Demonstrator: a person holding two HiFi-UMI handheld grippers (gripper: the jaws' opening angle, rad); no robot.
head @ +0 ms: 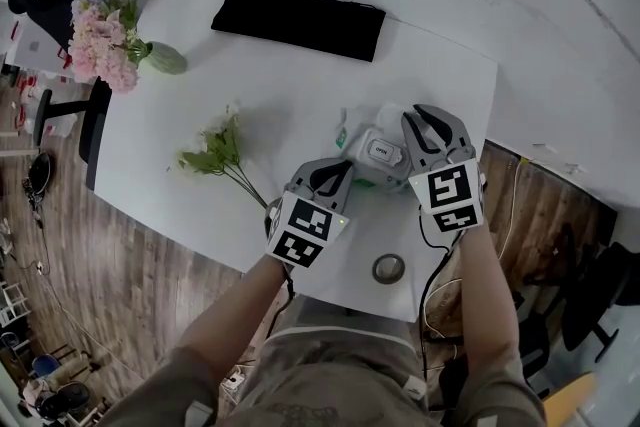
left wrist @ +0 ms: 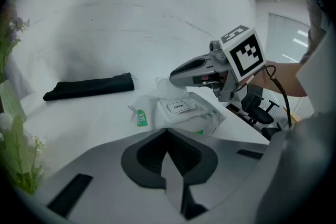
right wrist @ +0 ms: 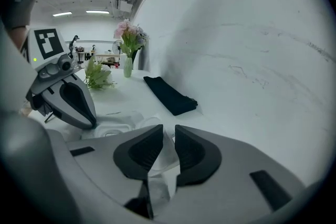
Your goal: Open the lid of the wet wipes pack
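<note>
Left gripper view: the white, green-printed wet wipes pack, labelled "OPEN", lies flat toward the surface's right edge, its clear lid raised. The left claw is closed and empty. The right claw is narrowly parted, with the lid showing in its gap.

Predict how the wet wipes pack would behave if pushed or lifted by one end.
The wet wipes pack has a crinkled soft wrapper, so it would probably sag rather than stay stiff. It lies flat and low on the table, so tipping or rolling seems unlikely. On that smooth top it may slide.
</note>
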